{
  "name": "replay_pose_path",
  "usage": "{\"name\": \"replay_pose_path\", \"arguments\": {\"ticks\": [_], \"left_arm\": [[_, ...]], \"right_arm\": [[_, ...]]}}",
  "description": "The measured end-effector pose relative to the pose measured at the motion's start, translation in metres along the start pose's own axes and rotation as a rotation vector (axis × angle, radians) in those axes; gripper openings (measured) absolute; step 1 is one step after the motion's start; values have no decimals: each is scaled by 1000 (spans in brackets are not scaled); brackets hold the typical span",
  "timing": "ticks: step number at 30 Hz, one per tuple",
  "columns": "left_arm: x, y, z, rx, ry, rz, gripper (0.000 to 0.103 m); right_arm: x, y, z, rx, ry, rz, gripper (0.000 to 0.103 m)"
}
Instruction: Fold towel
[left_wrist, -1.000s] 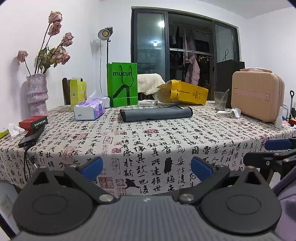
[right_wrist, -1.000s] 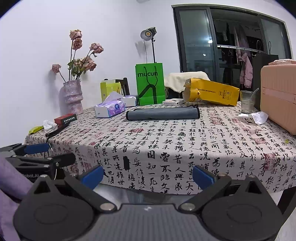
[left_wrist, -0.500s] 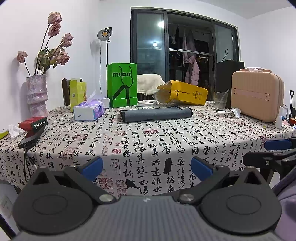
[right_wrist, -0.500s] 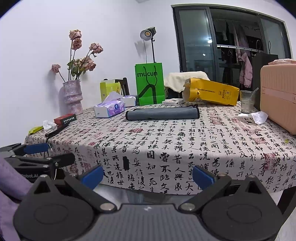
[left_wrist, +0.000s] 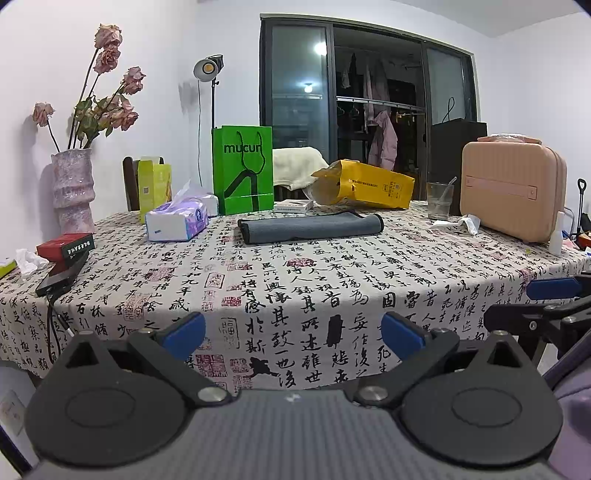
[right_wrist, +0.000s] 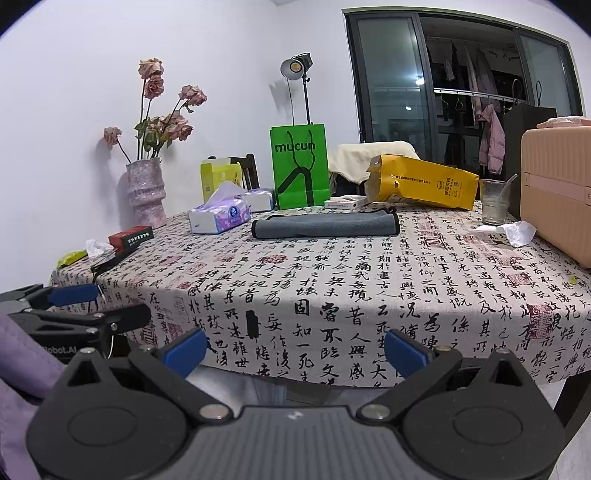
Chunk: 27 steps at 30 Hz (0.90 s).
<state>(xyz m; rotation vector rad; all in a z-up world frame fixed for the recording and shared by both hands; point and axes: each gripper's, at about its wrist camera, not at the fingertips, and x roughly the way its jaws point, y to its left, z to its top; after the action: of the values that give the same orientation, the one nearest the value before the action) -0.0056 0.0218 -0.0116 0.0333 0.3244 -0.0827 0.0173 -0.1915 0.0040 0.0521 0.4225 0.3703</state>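
On the table (left_wrist: 332, 280), unmoved towel (left_wrist: 310, 228) (folded).

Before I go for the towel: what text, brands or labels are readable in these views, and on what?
"mucun": green paper bag.
"Robot.AI", partly cut off: left gripper body, seen from the right wrist view.
Calligraphy characters and red seals: tablecloth, printed pattern.
Yellow bag, red box, tissue pack, yellow-green carton: print too small to read.
Grey towel: no text.
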Motion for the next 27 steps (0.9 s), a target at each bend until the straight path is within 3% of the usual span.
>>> {"name": "replay_pose_path", "arguments": {"ticks": [27], "left_arm": [[-1,1,7,16,-39,8,103]], "right_arm": [[-2,0,7,-26,-33,-17,103]]}}
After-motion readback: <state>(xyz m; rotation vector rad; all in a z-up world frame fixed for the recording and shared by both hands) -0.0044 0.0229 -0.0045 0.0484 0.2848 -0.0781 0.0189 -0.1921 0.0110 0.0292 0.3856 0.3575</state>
